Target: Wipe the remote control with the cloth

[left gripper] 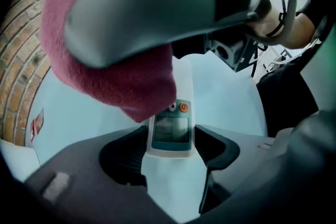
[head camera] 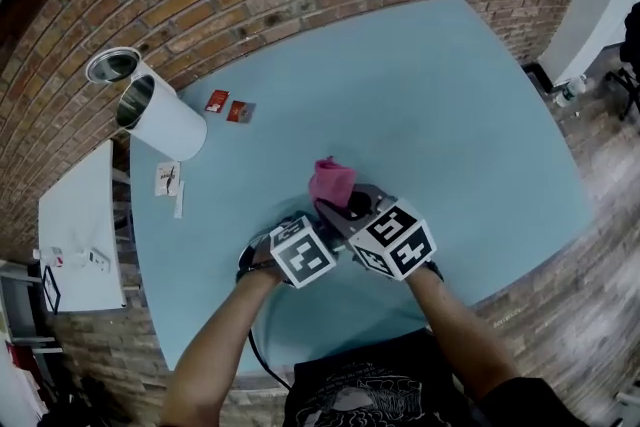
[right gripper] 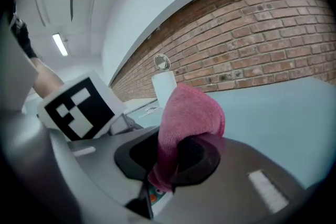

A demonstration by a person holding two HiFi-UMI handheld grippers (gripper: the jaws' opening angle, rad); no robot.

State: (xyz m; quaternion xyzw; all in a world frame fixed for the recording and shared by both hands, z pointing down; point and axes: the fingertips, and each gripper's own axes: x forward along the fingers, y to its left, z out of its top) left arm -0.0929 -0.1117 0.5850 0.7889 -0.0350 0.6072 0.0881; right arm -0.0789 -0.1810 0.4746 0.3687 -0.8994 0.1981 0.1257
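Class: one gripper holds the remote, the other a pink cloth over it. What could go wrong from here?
1. The left gripper clamps the remote control only at its display end; wiping pressure could twist it loose.
2. The cloth, pinched in the right gripper, lies beside the orange power button and might press it.

Pink cloth [right gripper: 189, 113] over remote [left gripper: 170, 131] (white).

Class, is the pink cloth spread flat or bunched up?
Bunched: the pink cloth is pinched in the right tool, folded into a hump above its jaws.
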